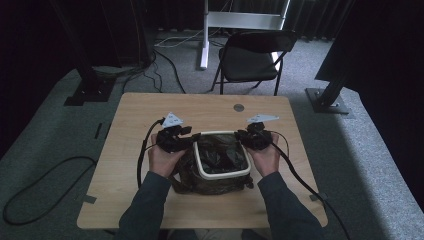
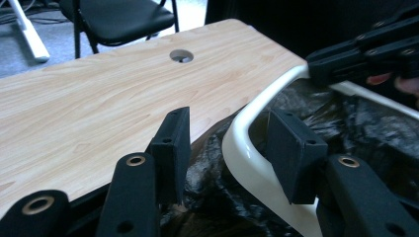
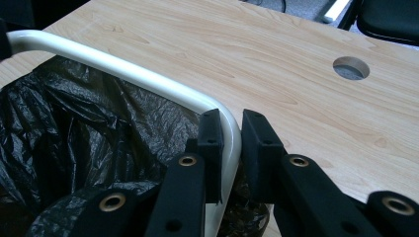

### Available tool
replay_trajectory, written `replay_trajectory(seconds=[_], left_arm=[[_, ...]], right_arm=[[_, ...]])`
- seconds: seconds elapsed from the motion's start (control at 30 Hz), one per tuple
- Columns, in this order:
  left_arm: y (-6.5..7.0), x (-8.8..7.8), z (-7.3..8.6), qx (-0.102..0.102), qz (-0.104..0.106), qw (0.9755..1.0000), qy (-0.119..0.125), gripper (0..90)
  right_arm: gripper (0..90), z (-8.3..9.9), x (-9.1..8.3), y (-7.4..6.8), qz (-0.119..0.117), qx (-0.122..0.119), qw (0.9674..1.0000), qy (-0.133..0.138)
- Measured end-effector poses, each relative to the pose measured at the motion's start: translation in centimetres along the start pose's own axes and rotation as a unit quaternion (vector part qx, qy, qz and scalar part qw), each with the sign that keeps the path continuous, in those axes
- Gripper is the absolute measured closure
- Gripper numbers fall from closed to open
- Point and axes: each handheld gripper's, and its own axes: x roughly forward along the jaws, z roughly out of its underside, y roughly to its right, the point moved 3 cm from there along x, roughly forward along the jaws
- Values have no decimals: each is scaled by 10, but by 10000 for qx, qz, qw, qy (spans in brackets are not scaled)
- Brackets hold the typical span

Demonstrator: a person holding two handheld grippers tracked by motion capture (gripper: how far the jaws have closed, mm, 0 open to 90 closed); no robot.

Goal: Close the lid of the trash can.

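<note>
A person's forearms in dark sleeves are coming in from the near edge of the wooden table point(image 1: 130, 200), each hand holding a gripper at a small white-rimmed bin point(image 1: 222, 175) that is sitting near the middle of the table, slightly toward the person. A black plastic bag point(image 1: 220, 156) is lining the bin, its crinkled film filling the inside and spilling out around the base. The left gripper point(image 1: 194, 137) is reaching the bin's left far corner; in the left gripper view its jaws are standing apart, straddling the white rim point(image 2: 242, 148), one pad outside and one inside, with clear gaps on both sides. The right gripper point(image 1: 241, 135) is meeting the right far corner; in the right gripper view its jaws are pressing together on the rim point(image 3: 230, 133), one pad inside against the bag and one outside. Beyond the bin, a round cable hole point(image 1: 239, 107) is showing near the table's far edge. Farther back, a black folding chair point(image 1: 252, 57) is standing on grey carpet, with a white stand point(image 1: 205, 35) and cables behind it.
</note>
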Motion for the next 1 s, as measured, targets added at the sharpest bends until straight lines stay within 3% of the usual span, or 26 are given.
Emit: replay_trajectory(seconds=[0.37,1.0], left_arm=[[-4,9,3,92,-369,9992,-103,529],[-11,19,7,-44,-407,9991,-89,529]], right_arm=[[770,0,-4,-1,-7,-64,10000,22],[745,2,-14,-4,-88,-170,9997,118]])
